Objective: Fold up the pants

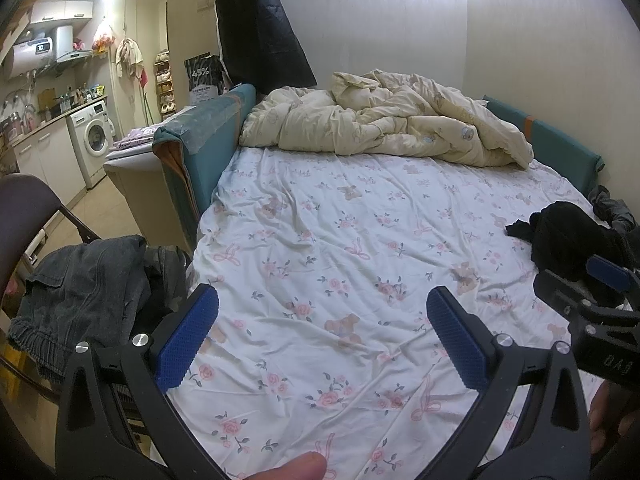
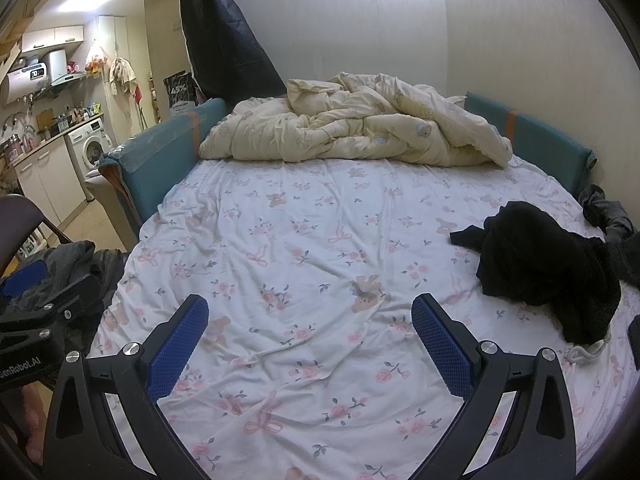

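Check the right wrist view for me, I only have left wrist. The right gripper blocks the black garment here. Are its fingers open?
Observer: Yes. The right gripper is open, with only the floral sheet showing between its fingers.
Operator: Black garment touching it?
Observer: No. The black garment lies crumpled on the sheet, apart from the gripper, beyond and to the right of its right finger.
Operator: Anything at the garment's near edge?
Observer: A white cord pokes out there.
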`<state>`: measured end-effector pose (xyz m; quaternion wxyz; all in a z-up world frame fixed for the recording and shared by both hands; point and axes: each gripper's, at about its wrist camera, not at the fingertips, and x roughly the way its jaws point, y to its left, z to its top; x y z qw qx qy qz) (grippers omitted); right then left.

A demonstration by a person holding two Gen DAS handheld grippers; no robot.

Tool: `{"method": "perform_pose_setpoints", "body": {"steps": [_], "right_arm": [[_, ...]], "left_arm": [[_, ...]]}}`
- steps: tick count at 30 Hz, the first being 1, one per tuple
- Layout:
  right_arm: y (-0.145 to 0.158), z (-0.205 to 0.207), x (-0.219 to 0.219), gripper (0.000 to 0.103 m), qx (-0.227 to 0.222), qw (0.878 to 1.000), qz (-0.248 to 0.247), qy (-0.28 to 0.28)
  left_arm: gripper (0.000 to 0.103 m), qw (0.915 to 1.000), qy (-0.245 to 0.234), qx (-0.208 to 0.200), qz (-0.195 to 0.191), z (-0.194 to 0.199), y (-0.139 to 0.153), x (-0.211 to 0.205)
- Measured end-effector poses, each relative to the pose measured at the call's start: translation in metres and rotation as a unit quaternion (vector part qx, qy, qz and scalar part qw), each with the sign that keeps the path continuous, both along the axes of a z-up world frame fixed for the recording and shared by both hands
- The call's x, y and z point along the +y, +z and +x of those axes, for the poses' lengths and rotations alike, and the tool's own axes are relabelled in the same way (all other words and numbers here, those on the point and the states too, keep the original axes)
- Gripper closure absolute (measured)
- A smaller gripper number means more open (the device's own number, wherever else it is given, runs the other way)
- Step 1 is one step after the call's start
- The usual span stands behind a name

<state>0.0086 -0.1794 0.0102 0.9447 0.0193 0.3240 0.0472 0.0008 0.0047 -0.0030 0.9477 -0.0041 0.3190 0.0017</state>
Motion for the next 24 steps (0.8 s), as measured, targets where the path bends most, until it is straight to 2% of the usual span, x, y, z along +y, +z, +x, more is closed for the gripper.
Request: {"method": "perform_pose_setpoints", "body": {"steps": [3, 6, 8, 12, 15, 17, 19, 20, 24], "right_arm": [[-0.004, 0.004, -0.01, 0.0, 0.012, 1.0, 0.026, -0.003], [-0.007, 0.012, -0.03, 0.0, 0.023, 0.999, 0.035, -0.029], [-0.007, 0.02, -0.051, 0.0, 0.037, 0.997, 0.043, -0.051], [-0.004, 0.049, -0.113, 0.0, 0.051, 0.988, 0.067, -0.127], [-0.025, 0.083, -0.181, 0.0, 0.082, 0.966, 0.083, -0.232], [-0.045, 0.105, -0.231, 0.0, 0.102, 0.941, 0.072, -0.313], [-0.063, 0.12, -0.276, 0.0, 0.118, 0.919, 0.107, -0.361], [-0.07, 0.13, -0.297, 0.0, 0.123, 0.912, 0.129, -0.37], [-0.093, 0.165, -0.344, 0.0, 0.144, 0.908, 0.156, -0.361]], "left_arm": [[0.0, 1.0, 0.001, 0.008, -0.001, 0.004, 0.0, 0.001], [0.0, 0.9997, 0.009, 0.021, 0.005, 0.011, -0.003, 0.001], [0.0, 0.999, 0.017, 0.036, 0.02, 0.018, -0.008, -0.002], [0.0, 0.998, 0.016, 0.059, 0.011, 0.034, -0.014, 0.001], [0.0, 0.9966, 0.031, 0.076, -0.009, 0.041, -0.018, 0.01], [0.0, 0.9958, 0.036, 0.084, -0.015, 0.042, -0.022, 0.013], [0.0, 0.9955, 0.035, 0.087, -0.009, 0.042, -0.026, 0.013], [0.0, 0.9956, 0.034, 0.087, -0.005, 0.041, -0.027, 0.012], [0.0, 0.9961, 0.027, 0.082, 0.02, 0.04, -0.031, 0.007]]}}
